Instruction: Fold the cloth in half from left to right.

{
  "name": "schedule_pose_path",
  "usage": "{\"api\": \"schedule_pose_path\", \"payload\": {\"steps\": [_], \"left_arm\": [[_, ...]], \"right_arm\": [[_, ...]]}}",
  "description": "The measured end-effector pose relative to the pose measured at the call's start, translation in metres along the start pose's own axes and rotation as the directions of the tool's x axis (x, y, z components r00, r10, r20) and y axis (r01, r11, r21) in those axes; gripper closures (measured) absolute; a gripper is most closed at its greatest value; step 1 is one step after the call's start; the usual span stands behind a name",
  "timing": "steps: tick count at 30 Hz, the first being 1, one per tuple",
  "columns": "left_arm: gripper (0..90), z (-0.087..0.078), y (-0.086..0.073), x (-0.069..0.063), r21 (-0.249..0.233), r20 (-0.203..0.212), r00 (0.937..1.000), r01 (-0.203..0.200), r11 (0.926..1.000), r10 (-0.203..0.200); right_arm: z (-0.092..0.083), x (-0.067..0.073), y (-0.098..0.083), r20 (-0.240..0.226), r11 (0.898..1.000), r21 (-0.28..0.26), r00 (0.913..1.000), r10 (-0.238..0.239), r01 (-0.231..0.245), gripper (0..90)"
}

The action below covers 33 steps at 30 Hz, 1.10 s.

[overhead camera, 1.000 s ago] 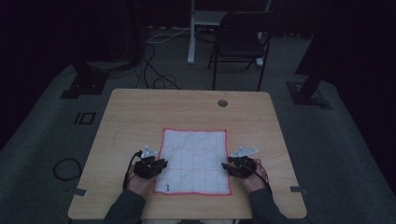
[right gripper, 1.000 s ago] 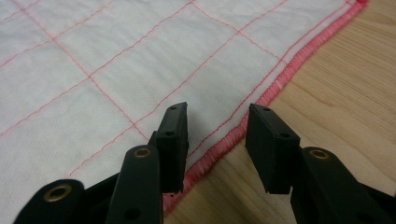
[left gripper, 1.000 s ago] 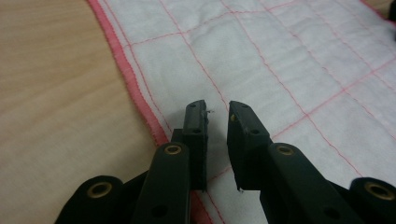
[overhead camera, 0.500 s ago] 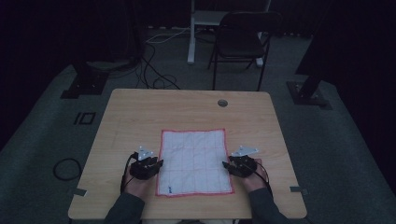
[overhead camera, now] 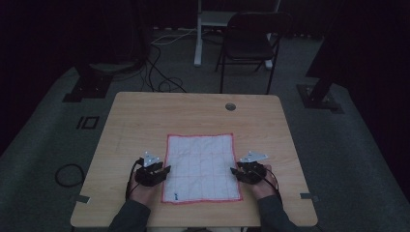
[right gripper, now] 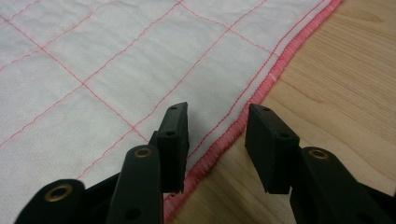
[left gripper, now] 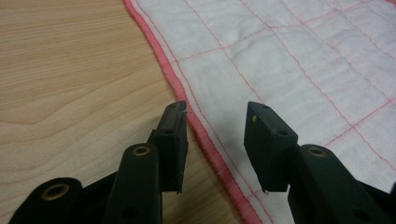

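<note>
Item: cloth (overhead camera: pixel 202 166), laid flat on the table (overhead camera: pixel 145 121), near the person's edge.

Change noted: the left gripper (left gripper: pixel 215 122) had just been opening its jaws; they stood apart astride the cloth's left hem, pads not pressing it. In the earlier high view the left edge lay less square; it now lay straight. Judged: cloth released, spreading likely complete.

Right gripper (right gripper: pixel 217 122): jaws likewise apart, astride the right hem, gripping nothing.

Condition: white, quilted, thin red grid stitching, pink-red overlocked border, small blue mark near the front left corner.
</note>
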<state>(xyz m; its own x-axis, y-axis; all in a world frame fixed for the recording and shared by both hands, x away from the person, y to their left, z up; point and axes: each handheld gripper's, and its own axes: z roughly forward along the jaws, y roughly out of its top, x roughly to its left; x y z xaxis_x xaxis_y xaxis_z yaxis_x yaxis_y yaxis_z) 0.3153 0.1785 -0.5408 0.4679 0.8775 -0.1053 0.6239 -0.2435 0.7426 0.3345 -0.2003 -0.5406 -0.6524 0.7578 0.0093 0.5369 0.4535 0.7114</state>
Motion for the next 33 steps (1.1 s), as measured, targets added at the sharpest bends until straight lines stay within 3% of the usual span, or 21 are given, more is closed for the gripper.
{"api": "schedule_pose_path", "payload": {"steps": [10, 15, 17, 19, 21, 25, 28, 33], "left_arm": [[55.3, 0.008, 0.003, -0.007, -0.001, -0.019, 0.9995, -0.024, 0.9997, 0.024], [52.2, 0.011, 0.003, -0.014, 0.007, -0.066, 0.9956, -0.066, 0.9978, 0.066], [52.5, 0.011, 0.003, -0.016, 0.006, -0.077, 0.9954, -0.057, 0.9983, 0.057], [56.3, 0.010, 0.003, -0.018, 0.014, -0.076, 0.9958, -0.049, 0.9987, 0.050], [69.0, 0.009, 0.004, -0.018, 0.017, -0.064, 0.9974, -0.031, 0.9994, 0.032], [84.3, 0.010, 0.006, -0.015, 0.024, -0.025, 0.9997, -0.002, 0.9997, 0.002], [86.6, 0.010, 0.007, -0.012, 0.035, -0.007, 1.0000, 0.002, 0.9994, -0.002], [86.8, 0.008, 0.007, -0.005, 0.033, -0.015, 0.9999, 0.009, 0.9994, -0.009]], "right_arm": [[0.000, 0.000, -0.001, 0.004, 1.000, -0.008, 1.0000, 0.005, -0.005, 59.4], [-0.001, 0.002, -0.002, 0.011, 1.000, -0.011, 0.9999, 0.008, -0.008, 59.2], [-0.001, 0.003, -0.002, 0.013, 1.000, -0.012, 0.9999, 0.008, -0.008, 59.2], [-0.001, 0.003, -0.003, 0.012, 1.000, -0.011, 0.9999, 0.007, -0.007, 59.2], [-0.001, 0.003, -0.003, 0.013, 1.000, -0.010, 0.9999, 0.009, -0.008, 59.1], [-0.002, 0.004, -0.003, 0.014, 1.000, -0.007, 0.9999, 0.009, -0.009, 58.2], [-0.002, 0.006, -0.003, 0.017, 1.000, -0.004, 0.9998, -0.001, 0.001, 56.5], [-0.005, 0.005, -0.004, 0.005, 1.000, -0.020, 1.0000, 0.005, -0.005, 55.1]]}}
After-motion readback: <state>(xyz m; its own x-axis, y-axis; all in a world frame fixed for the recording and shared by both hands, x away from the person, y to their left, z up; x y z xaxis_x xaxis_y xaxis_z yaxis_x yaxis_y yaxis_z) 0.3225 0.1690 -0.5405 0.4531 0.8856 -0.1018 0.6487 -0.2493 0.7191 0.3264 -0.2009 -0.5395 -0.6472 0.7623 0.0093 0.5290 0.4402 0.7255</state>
